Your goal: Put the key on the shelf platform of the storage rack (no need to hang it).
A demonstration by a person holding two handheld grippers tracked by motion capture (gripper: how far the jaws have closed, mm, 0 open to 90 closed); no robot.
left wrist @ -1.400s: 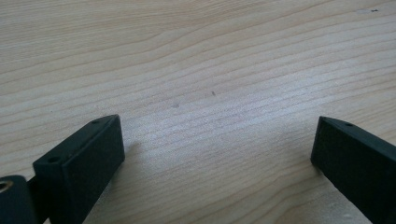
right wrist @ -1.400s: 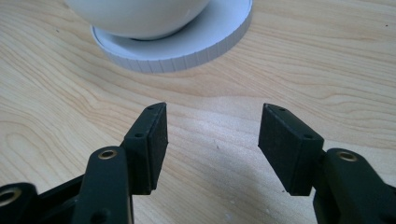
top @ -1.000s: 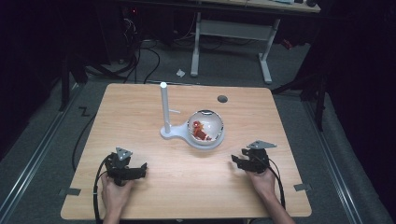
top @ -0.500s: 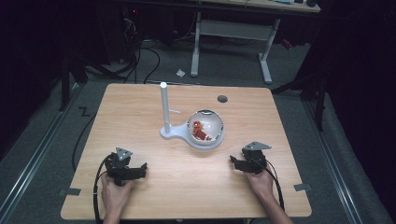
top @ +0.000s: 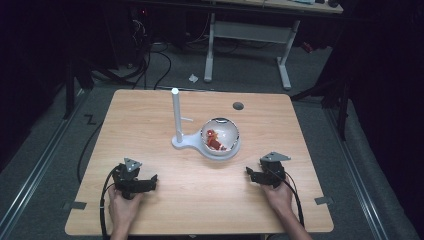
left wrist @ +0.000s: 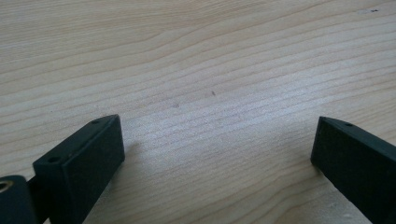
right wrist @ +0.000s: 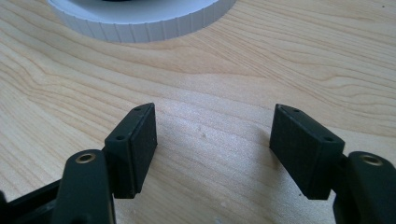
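A white stand with an upright post rises from the middle of the wooden table. Joined to it is a round white ribbed base carrying a clear dome with something red inside. My left gripper rests on the table near the front left, its jaws wide open over bare wood. My right gripper lies at the front right, pointing toward the ribbed base, a short way from it. Its jaws have just been opening, and nothing is between them.
A dark round cable hole sits near the table's far edge. Cables trail from both grippers over the front edge. Beyond the table are desk legs and wires on a grey floor.
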